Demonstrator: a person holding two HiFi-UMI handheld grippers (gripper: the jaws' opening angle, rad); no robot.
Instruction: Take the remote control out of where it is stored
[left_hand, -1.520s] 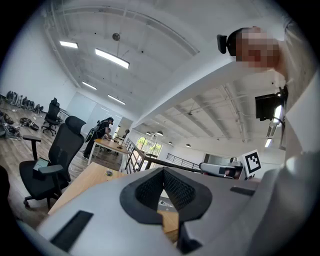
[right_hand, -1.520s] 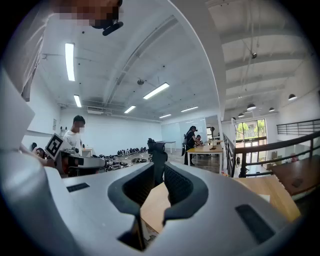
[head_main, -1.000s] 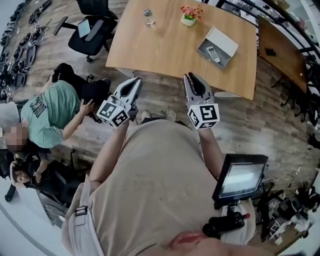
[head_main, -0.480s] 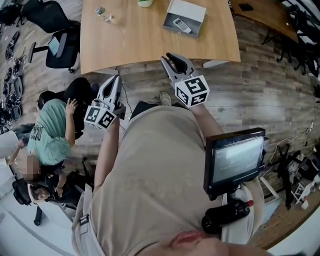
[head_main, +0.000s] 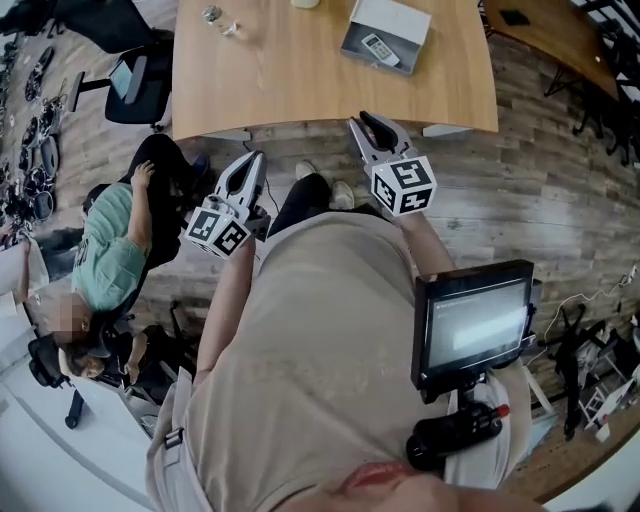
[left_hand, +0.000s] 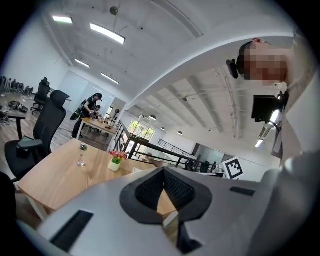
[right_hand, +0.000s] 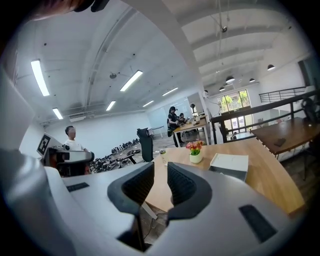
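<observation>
The remote control (head_main: 381, 48) was a small, slim, pale bar with dark buttons on its upper face. It lay flat inside an open grey box (head_main: 352, 42). Its long axis ran on a slant, one end toward the far left and the other toward the near right. It was too small in the head view to tell which end was its front. The box's white lid (head_main: 396, 18) stood open on the far side, and in the right gripper view it hid the remote.

The box sat on the right part of a light wooden tabletop (head_main: 300, 85). A small clear bottle (head_main: 212, 15) stood well apart from it at the far left. A white pot of red flowers (right_hand: 194, 152) stood between the bottle and the box.

The right gripper (head_main: 363, 119) was held at the tabletop's near edge, pointing toward the box but well apart from it. Its jaws were drawn together to a thin slit with nothing between them. The left gripper (head_main: 252, 160) hung over the plank floor (head_main: 540, 200), short of the edge. Its jaws met at the tips and were empty.

To the left, a person in a green shirt (head_main: 115, 250) sat low near a black office chair (head_main: 135, 80).
</observation>
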